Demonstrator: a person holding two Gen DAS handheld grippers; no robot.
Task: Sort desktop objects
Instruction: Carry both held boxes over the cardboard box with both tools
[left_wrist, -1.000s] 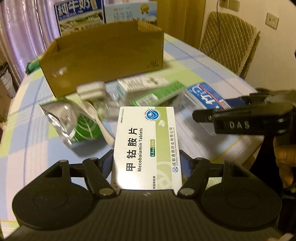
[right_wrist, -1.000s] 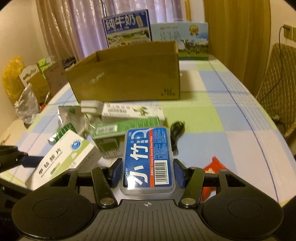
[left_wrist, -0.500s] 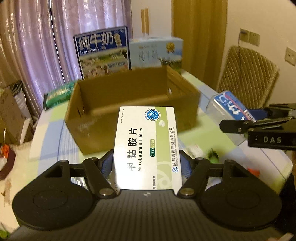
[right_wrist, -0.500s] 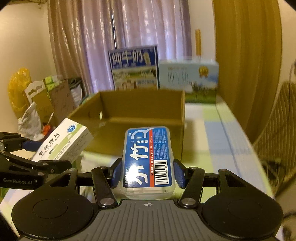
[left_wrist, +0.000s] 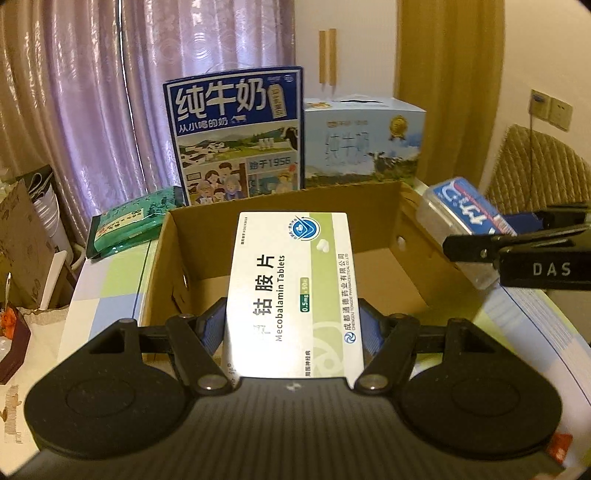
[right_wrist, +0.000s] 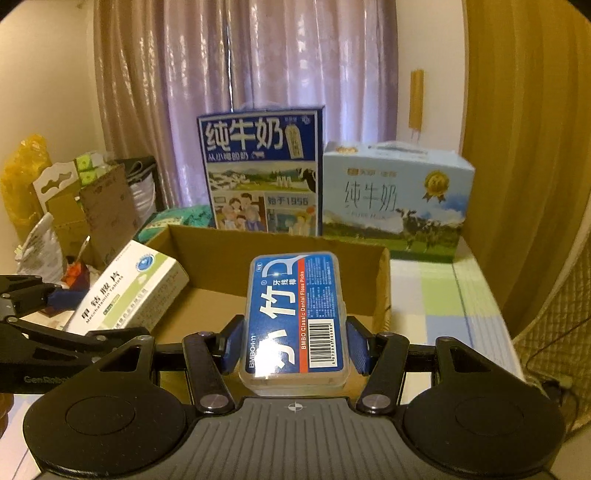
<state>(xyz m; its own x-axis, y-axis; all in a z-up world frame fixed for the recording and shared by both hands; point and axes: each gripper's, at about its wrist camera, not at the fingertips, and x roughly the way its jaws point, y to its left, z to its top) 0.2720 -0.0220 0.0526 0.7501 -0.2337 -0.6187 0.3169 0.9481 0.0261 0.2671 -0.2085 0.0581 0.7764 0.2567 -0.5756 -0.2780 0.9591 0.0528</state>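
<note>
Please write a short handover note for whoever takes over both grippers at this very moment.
Left gripper: shut on the Mecobalamin tablet box, held above the open cardboard box.
Right gripper: shut on the dental floss pick case, also held over the cardboard box, to the right of the tablet box.
Done: both items are picked up and brought to the box.
Left: release both into the box; its visible floor looks bare. The table in front of the box is not in view now, so check there for further items.
</note>
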